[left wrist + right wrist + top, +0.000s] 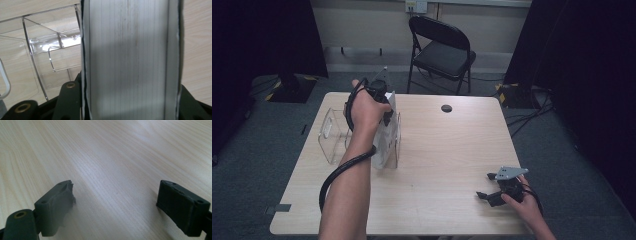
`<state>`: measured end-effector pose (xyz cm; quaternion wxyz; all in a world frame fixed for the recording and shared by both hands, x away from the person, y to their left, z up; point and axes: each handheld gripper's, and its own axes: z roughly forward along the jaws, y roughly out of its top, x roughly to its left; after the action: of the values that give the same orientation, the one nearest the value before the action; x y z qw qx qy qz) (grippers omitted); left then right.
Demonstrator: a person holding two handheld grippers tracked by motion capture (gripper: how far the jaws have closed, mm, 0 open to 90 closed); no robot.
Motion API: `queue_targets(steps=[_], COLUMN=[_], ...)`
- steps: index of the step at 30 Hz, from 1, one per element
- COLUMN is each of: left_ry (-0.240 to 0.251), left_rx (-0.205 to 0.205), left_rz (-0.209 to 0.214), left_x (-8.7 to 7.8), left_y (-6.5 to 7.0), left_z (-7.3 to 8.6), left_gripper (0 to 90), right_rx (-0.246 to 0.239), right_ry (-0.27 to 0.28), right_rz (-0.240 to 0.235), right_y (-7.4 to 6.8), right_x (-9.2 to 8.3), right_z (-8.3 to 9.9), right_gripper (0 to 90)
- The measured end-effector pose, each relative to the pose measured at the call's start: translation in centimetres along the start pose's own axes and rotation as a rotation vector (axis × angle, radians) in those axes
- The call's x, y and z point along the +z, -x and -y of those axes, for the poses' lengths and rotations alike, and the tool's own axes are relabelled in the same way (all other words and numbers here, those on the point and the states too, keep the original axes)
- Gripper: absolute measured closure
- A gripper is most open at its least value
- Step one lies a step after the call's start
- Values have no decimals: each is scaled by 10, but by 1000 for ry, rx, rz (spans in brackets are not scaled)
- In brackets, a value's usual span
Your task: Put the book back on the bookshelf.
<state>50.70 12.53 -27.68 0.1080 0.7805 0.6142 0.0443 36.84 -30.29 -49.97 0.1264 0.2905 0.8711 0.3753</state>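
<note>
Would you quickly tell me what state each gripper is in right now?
Left gripper: shut on the book, beside the clear holder.
Right gripper: open, holding nothing, over the table.

I can read no text, label, brand, number or sign on anything in front of me here.

The left claw (384,107) points down from a raised, outstretched forearm, the hand (364,107) wrapped over its body, its cable looping back along the arm. Its jaws are clamped on a thick white book (130,60) (held by the page edge). The right claw (486,192) lies low, pointing left, jaws wide apart with nothing between, hand (524,202) behind it.
</note>
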Motion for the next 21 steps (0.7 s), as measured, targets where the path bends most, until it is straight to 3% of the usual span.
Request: queue_targets(steps=[12, 21], left_ry=[0, 15], left_rx=[-23, -28], left_rz=[4, -9], left_x=[3, 8], left_y=[-4, 1], left_z=[-2, -4], left_gripper=[532, 531], right_rx=[4, 1], right_ry=[0, 2], right_rz=[0, 0], right_y=[0, 0], right_x=[0, 0], right_z=[0, 0], right_gripper=[123, 122])
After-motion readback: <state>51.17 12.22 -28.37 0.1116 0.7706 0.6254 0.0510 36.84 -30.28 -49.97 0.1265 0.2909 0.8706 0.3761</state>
